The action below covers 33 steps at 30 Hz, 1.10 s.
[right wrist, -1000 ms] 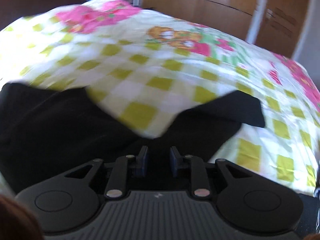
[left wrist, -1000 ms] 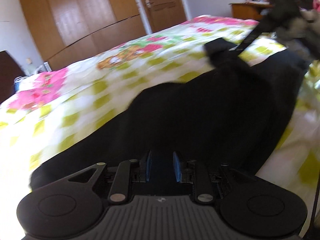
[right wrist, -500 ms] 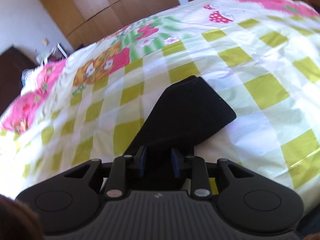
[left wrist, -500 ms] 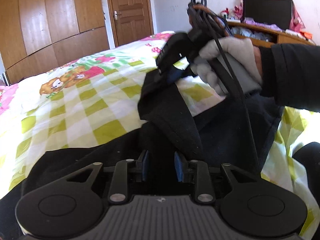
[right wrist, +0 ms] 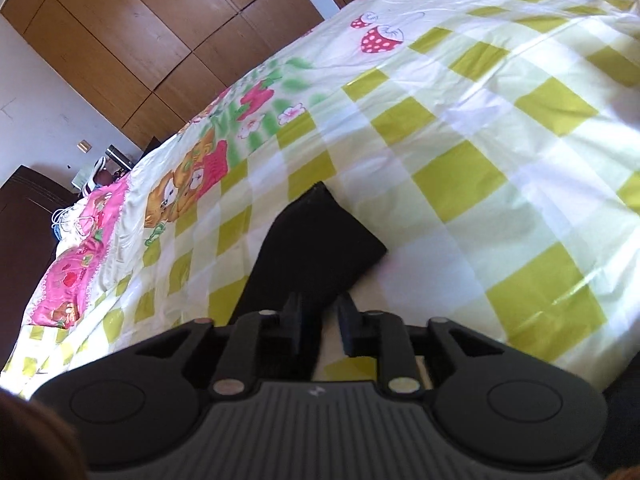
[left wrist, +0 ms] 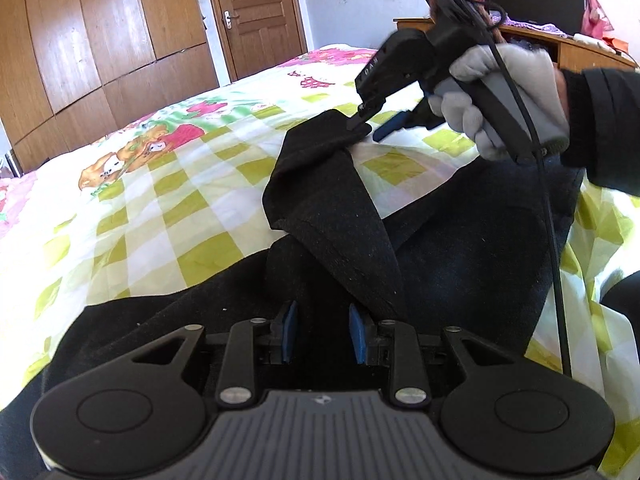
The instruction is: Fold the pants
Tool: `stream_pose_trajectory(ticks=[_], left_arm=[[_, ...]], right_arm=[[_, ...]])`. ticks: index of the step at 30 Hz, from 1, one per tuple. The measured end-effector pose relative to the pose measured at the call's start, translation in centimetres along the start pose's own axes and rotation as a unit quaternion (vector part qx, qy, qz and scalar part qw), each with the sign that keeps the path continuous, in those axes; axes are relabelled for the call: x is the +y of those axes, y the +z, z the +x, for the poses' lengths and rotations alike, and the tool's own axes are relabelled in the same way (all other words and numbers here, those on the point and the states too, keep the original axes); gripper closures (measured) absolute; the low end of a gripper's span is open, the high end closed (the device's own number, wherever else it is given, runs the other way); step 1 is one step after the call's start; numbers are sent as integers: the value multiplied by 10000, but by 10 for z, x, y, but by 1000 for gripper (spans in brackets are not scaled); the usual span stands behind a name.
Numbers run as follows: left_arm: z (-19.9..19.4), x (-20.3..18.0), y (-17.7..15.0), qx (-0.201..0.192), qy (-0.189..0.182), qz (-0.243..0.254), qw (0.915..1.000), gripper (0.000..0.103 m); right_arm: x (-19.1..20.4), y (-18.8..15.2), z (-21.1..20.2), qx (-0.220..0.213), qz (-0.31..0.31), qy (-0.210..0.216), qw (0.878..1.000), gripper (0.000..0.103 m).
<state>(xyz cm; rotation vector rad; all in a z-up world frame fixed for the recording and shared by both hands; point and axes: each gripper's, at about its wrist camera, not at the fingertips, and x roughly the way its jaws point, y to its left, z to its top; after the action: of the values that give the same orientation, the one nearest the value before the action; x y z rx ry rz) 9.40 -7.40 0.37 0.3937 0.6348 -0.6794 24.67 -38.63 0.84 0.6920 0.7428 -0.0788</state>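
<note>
Left wrist: pants (left wrist: 332, 216) btwn fingers (left wrist: 289, 332).

Black pants (left wrist: 332, 208) heaped on bed (left wrist: 168, 200) just ahead of left tool (left wrist: 322, 336), fabric btwn its pads. Right tool (left wrist: 370, 128), far right, jaws opening at cuff tip; gloved hand (left wrist: 508, 96) grips it.

We see a home bedroom: a bed (left wrist: 168, 184) under a checked cartoon-print sheet, a wooden wardrobe (left wrist: 104, 40), a panelled door (left wrist: 256, 12) and a cluttered wooden dresser (left wrist: 580, 44) behind
</note>
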Motion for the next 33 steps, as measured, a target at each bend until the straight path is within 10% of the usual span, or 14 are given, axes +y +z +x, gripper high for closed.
stream_pose_trajectory(ticks=[10,12,15,24,33], left_arm=[[-3,1,-1,-11,-9,-59,10000,60],[-3,1,0,8,5,-43,10000,60],[-5,-2,2,24,60,33,10000,60],[-28,-29,22,-255,34,506,9984,59],[-17,-75,27,-39,-313,909,9954,58]], right_arm=[[-10,7,45,-16,831,251,9962,69],[-10,8,41,-187,866,125,9960,93],[-5,11,26,-403,577,-106,9975,97],[-24,39,-119,-1239,300,555,9903,99],[-139,-16,-216,-1067,954,-373,9890,99]])
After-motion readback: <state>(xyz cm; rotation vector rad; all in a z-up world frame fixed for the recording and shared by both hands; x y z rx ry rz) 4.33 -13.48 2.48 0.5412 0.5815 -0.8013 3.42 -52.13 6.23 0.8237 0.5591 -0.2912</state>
